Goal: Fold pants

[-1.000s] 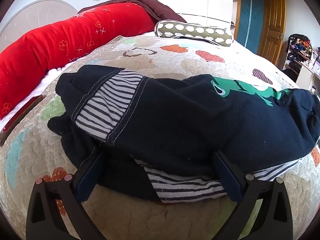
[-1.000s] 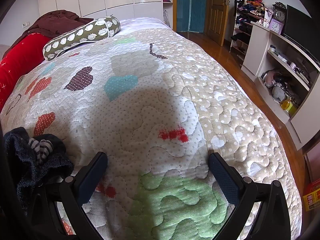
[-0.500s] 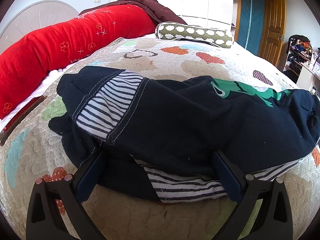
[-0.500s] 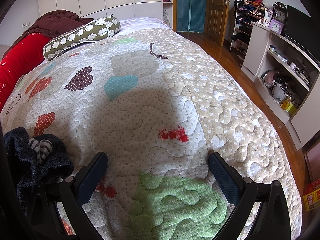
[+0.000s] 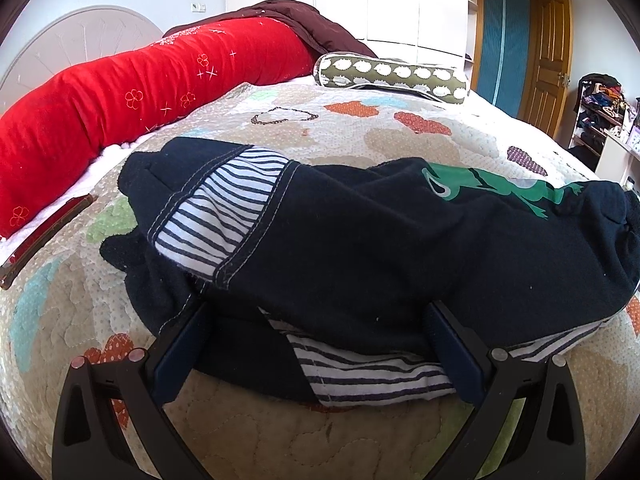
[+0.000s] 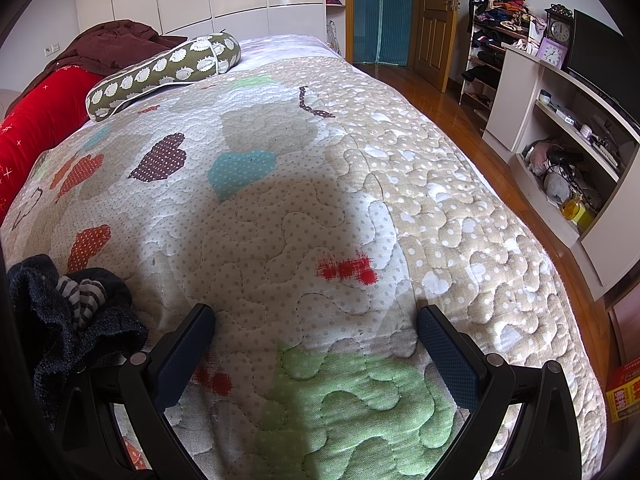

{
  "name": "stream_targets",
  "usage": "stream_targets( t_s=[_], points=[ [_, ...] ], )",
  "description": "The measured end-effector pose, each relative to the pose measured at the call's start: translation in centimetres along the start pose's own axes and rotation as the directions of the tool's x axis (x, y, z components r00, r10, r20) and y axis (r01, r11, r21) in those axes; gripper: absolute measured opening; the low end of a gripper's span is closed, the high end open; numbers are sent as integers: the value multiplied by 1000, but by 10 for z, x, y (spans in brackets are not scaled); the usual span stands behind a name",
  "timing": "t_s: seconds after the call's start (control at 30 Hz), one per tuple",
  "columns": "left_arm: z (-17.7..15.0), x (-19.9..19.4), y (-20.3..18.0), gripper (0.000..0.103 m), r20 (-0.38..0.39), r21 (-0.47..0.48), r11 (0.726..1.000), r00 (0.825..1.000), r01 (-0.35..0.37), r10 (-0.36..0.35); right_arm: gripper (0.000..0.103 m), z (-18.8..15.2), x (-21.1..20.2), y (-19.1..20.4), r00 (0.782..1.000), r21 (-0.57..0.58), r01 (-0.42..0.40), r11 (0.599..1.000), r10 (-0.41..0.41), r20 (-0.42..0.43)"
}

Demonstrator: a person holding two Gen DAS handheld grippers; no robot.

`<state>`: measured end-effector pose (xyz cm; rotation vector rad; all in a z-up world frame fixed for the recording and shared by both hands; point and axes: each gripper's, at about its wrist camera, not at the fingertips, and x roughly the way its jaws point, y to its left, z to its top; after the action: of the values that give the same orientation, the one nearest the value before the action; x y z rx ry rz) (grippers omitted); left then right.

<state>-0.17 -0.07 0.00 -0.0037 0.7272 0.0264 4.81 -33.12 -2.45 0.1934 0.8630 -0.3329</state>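
Dark navy pants (image 5: 380, 248) with striped cuffs and a green print lie folded in a heap on the quilted bed (image 5: 320, 128). My left gripper (image 5: 316, 320) is open, low over the quilt, its fingers at the near edge of the pants with the fabric between and over the tips. My right gripper (image 6: 316, 320) is open and empty above the bare quilt (image 6: 320, 200). In the right wrist view one end of the pants (image 6: 68, 316) lies bunched at the far left, beside the left finger.
A long red bolster (image 5: 120, 96) and a dark red blanket (image 5: 288, 16) lie along the headboard side. A green patterned pillow (image 5: 392, 76) lies at the far end. The bed's right edge drops to a wooden floor (image 6: 500, 160), with shelves (image 6: 568, 128) beyond.
The left wrist view has shifted slightly, with the pants a little lower in frame. The right gripper has not moved. Both grippers stay open.
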Motion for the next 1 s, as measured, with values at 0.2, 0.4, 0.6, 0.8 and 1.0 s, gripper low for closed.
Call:
stream_targets(
  t_s=[0.2, 0.4, 0.6, 0.8, 1.0],
  points=[
    [-1, 0, -1, 103, 4, -1, 1000, 1000, -2, 2, 103, 0, 0, 0, 1000, 0, 0, 1000, 0, 0],
    [0, 0, 0, 103, 6, 1, 1000, 1000, -6, 6, 103, 0, 0, 0, 1000, 0, 0, 1000, 0, 0],
    [-1, 0, 0, 103, 6, 1, 1000, 1000, -6, 6, 103, 0, 0, 0, 1000, 0, 0, 1000, 0, 0],
    [-1, 0, 0, 103, 6, 1, 1000, 1000, -6, 6, 103, 0, 0, 0, 1000, 0, 0, 1000, 0, 0],
    [0, 0, 1, 103, 11, 4, 1000, 1000, -13, 13, 103, 0, 0, 0, 1000, 0, 0, 1000, 0, 0]
  ],
)
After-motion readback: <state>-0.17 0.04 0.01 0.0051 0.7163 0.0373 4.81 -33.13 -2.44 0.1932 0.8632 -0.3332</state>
